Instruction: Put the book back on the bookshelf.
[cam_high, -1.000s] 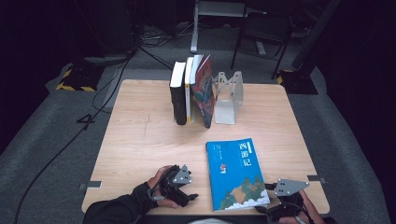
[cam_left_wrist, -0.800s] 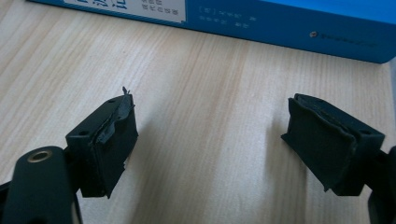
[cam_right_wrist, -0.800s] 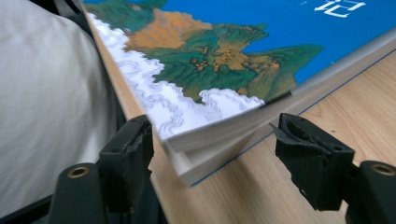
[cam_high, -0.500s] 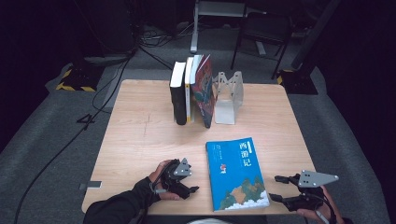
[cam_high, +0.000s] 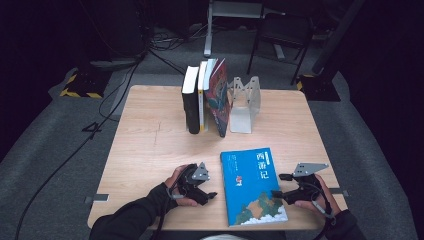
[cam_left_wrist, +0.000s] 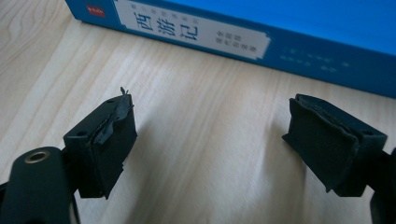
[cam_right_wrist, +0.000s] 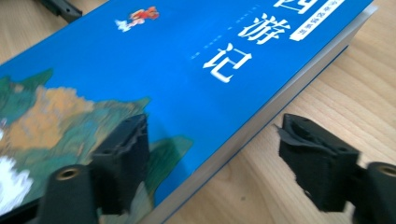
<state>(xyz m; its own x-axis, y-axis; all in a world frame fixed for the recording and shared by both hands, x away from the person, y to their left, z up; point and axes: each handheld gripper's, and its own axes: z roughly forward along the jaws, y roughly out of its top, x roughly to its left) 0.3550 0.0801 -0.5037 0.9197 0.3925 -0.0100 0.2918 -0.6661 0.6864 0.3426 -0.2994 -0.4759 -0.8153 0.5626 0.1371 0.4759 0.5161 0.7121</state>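
Blue book (cam_high: 252, 185): flat, lower centre of frame, on table (cam_high: 150, 145). Step: approach for pickup. L gripper (cam_high: 207, 192) open, facing spine, empty. R gripper (cam_high: 277, 186) jaws just reopened, straddling page edge, no pinch yet. Next: likely close on edge, lift.

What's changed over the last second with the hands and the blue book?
The right gripper swung out past the table's right edge, then came back to the blue book's right edge, fingers just opening, straddling it without gripping. The left gripper edged slightly. Book and shelved books stayed put.

Dark studio: cables (cam_high: 150, 47), stands (cam_high: 210, 30).
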